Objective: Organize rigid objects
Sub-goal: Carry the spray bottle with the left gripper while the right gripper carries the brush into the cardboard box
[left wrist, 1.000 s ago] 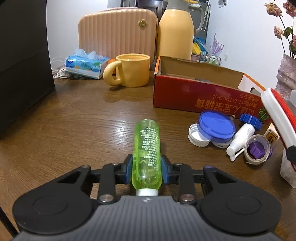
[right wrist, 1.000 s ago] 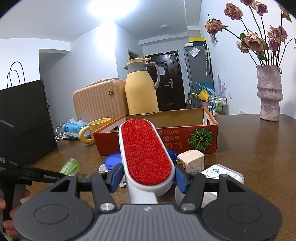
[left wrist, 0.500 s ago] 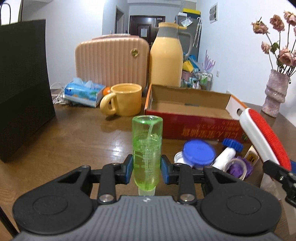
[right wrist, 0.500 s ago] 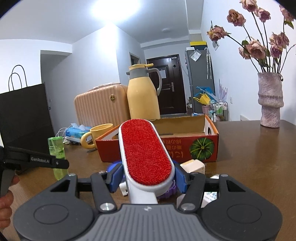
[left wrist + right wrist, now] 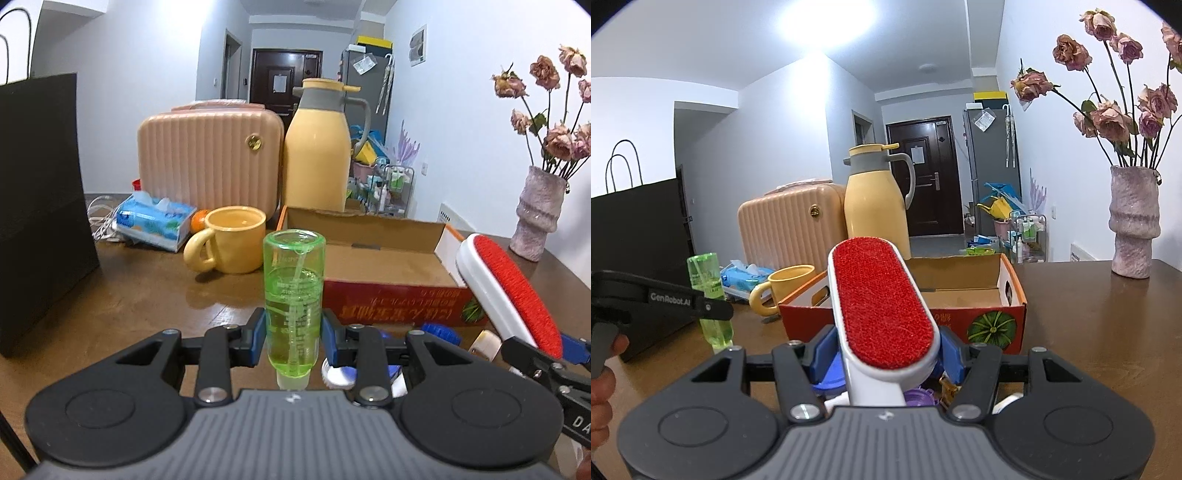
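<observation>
My left gripper point(image 5: 293, 341) is shut on a green transparent bottle point(image 5: 294, 291), held above the table with its white cap end toward the camera. My right gripper point(image 5: 882, 352) is shut on a white lint brush with a red pad point(image 5: 881, 302); the same lint brush point(image 5: 509, 291) shows at the right of the left wrist view. The green bottle point(image 5: 711, 295) and the left gripper point(image 5: 713, 306) also appear at the left of the right wrist view. An open red cardboard box point(image 5: 388, 295) stands just beyond both, its inside bare.
Small blue lids point(image 5: 439, 332) and a purple cap point(image 5: 918, 398) lie under the grippers. A yellow mug point(image 5: 232, 240), tissue pack point(image 5: 155, 223), pink case point(image 5: 210, 162), yellow jug point(image 5: 317, 147), black bag point(image 5: 40, 206) and flower vase point(image 5: 1132, 221) ring the wooden table point(image 5: 1108, 332).
Both grippers have risen with their loads. The bottle has left the table and tipped up, and the loose lids have dropped low in the left view.
</observation>
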### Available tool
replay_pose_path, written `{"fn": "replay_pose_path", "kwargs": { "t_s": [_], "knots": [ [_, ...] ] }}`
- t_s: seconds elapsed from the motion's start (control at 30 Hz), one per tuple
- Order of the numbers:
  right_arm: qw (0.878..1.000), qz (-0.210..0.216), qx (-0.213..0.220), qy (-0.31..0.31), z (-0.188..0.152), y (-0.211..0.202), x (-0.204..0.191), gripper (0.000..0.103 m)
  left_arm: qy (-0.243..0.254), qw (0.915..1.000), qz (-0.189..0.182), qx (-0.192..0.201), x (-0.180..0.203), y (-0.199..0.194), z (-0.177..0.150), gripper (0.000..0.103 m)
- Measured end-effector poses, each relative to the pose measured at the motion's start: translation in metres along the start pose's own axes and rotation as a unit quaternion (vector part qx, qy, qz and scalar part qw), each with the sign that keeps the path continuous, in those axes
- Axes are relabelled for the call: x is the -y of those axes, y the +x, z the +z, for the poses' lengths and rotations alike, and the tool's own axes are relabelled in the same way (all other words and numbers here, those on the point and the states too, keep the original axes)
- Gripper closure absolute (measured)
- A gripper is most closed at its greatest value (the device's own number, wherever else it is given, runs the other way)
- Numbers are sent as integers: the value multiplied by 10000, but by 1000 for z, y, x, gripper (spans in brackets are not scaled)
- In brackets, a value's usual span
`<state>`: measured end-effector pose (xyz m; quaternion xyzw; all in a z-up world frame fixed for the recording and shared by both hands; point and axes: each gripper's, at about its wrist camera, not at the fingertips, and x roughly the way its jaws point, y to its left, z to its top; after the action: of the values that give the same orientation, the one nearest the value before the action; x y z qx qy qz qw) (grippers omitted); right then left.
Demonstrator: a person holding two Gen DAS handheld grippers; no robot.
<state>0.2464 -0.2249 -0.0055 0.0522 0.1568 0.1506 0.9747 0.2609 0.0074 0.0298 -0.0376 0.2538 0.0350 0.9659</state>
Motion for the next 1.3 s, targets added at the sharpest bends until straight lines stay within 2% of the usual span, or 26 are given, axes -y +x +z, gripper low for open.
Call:
{"fn": "replay_pose_path", "kwargs": {
  "t_s": [0.3, 0.6, 1.3],
  "knots": [
    [9999, -140, 72, -63, 17, 15, 9, 45, 68, 9997, -144, 211, 16, 7, 24, 71],
    [9996, -236, 80, -162, 37, 42, 17, 45, 78, 9994, -228, 228, 31, 35, 45, 71],
    [9986, -398, 313, -168, 87, 105, 40, 45, -179, 9988, -106, 439, 54, 98, 90, 71]
  ]
}}
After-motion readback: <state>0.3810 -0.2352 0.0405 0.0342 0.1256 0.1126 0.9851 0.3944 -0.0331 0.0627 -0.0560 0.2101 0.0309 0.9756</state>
